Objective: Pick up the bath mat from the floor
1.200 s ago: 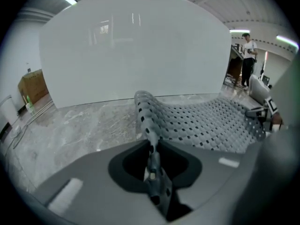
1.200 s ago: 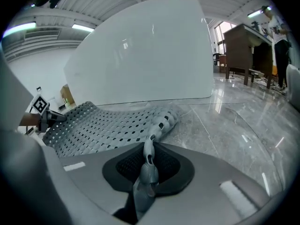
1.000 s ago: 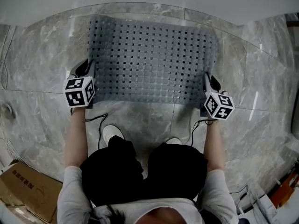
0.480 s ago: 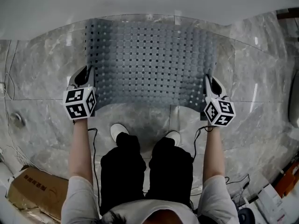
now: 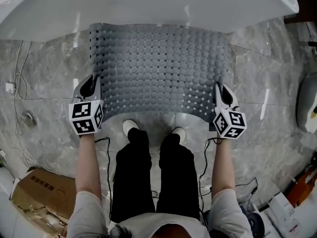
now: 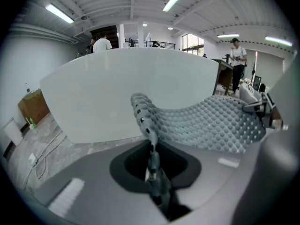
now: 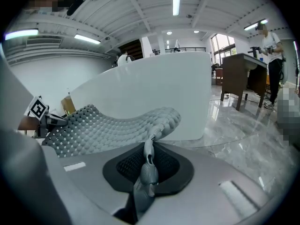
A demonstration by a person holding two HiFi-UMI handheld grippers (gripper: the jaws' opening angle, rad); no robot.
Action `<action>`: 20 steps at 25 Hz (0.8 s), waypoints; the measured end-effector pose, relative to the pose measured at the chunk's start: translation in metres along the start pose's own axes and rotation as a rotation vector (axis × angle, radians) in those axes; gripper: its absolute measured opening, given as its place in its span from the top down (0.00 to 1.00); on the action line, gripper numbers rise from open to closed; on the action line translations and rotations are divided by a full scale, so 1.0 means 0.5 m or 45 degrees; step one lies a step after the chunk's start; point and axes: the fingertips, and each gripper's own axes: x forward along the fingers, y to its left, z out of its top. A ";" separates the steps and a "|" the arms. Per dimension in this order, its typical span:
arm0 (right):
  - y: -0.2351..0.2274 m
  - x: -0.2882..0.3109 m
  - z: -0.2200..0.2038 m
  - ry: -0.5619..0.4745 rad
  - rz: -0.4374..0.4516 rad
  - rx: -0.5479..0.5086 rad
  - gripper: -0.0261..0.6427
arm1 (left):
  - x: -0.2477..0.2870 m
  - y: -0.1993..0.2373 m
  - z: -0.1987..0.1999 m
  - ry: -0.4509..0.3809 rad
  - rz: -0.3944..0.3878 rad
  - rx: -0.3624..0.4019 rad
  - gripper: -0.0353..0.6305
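The grey bath mat [image 5: 158, 68], studded and full of small holes, hangs stretched between my two grippers above the marble floor. My left gripper [image 5: 93, 87] is shut on the mat's left near corner; its jaws have just been closing a little tighter, with the mat's edge between them. My right gripper [image 5: 221, 92] is shut on the right near corner. In the left gripper view the mat [image 6: 206, 125] runs from the left gripper [image 6: 152, 162] off to the right. In the right gripper view the mat [image 7: 108, 125] sags leftward from the right gripper [image 7: 147, 165].
A white bathtub [image 5: 148, 9] stands just beyond the mat's far edge. My shoes [image 5: 130, 128] are on the floor under the mat's near edge. A cardboard box [image 5: 34, 197] lies at the lower left, and cables trail by my legs. People stand far off in the room.
Both grippers have risen together with the mat, which has come up off the floor. The person has straightened from a crouch, and the bathtub rim has come into view.
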 end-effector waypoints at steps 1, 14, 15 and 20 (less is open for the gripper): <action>0.007 -0.021 0.021 -0.002 0.005 0.007 0.90 | -0.026 -0.001 0.018 -0.004 0.002 -0.005 0.88; 0.098 -0.318 0.378 -0.105 0.032 -0.026 0.91 | -0.397 0.013 0.315 -0.162 0.000 -0.088 0.88; 0.104 -0.340 0.406 -0.115 0.034 -0.027 0.91 | -0.423 0.015 0.340 -0.176 -0.003 -0.091 0.88; 0.135 -0.443 0.533 -0.170 0.043 -0.038 0.91 | -0.547 0.023 0.454 -0.241 -0.002 -0.084 0.88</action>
